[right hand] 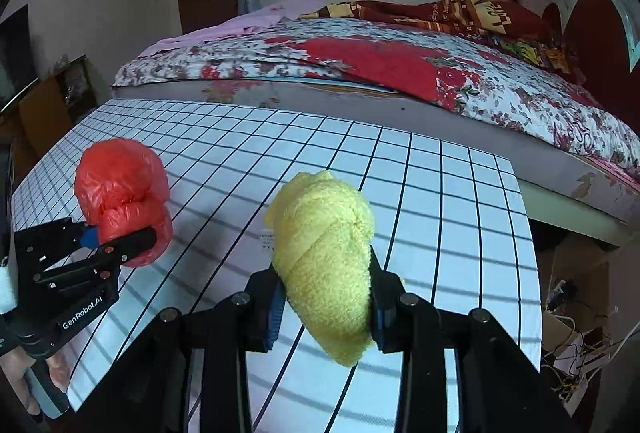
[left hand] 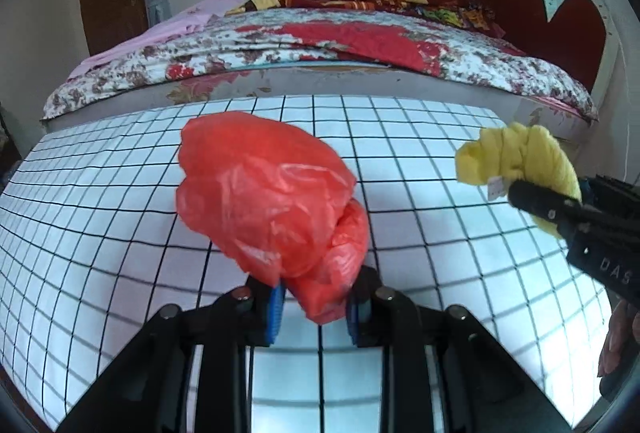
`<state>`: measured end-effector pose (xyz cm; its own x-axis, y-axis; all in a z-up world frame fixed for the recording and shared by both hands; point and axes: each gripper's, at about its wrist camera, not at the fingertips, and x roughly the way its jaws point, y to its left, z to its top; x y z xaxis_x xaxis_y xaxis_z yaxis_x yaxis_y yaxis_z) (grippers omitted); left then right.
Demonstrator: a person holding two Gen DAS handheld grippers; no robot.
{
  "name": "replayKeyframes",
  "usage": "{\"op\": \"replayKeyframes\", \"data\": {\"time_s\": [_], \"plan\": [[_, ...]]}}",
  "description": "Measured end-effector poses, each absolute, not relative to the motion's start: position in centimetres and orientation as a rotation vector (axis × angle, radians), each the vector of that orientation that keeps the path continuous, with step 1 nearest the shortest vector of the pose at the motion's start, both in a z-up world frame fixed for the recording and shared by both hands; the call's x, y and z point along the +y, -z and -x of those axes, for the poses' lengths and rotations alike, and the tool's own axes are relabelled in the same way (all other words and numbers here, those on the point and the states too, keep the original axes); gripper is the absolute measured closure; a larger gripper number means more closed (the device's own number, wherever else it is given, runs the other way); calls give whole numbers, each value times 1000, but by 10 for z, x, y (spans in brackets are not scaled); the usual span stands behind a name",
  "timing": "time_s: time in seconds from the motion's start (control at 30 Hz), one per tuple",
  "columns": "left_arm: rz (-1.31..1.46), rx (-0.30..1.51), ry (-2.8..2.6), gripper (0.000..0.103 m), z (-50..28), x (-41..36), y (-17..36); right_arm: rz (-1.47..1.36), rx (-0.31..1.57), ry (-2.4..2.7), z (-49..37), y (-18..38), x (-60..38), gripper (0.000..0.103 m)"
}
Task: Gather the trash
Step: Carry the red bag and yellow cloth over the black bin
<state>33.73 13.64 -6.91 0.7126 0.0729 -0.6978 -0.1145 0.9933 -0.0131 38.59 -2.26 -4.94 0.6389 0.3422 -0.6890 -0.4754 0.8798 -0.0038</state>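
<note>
A crumpled red plastic bag [left hand: 268, 201] hangs above the white grid-lined table [left hand: 440, 161], with my left gripper [left hand: 318, 297] shut on its lower end between the blue pads. In the right wrist view a rolled yellow cloth [right hand: 324, 233] is pinched between the pads of my right gripper [right hand: 326, 297], also lifted off the table. The same view has the left gripper [right hand: 120, 237] and the red bag [right hand: 120, 185] at the far left. In the left wrist view the yellow cloth [left hand: 520, 157] shows at the right edge.
A bed with a floral cover [right hand: 400, 73] runs along the table's far edge, with a red headboard [left hand: 560, 21] at the right. Cables and clutter [right hand: 572, 321] lie on the floor past the table's right edge. A hand [right hand: 24, 373] holds the left gripper's handle.
</note>
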Motion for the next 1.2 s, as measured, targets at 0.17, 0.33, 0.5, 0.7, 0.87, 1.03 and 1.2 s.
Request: {"op": "replayKeyframes", "data": {"time_s": [0.17,0.33,0.5,0.7,0.87,1.03,1.2], "plan": [[57,757,-86,77,-311,122,56,184,726,-458,-353,37,-33,67],[76,741,-73,77,-281,115,44,161,713,-450,-321,22,-46,67],[59,732,-67,77,-257,108,37,156,699,-452,-291,12,-51,67],[41,706,-62,77,-227,102,24,141,672,-457,-258,0,-59,67],[19,682,-44,77,-196,88,16,118,641,-459,-224,-11,-72,67],[11,654,-17,77,-168,70,8,103,607,-445,-194,-20,-92,67],[-18,612,23,77,-151,45,0,95,569,-416,-165,-27,-117,67]]}}
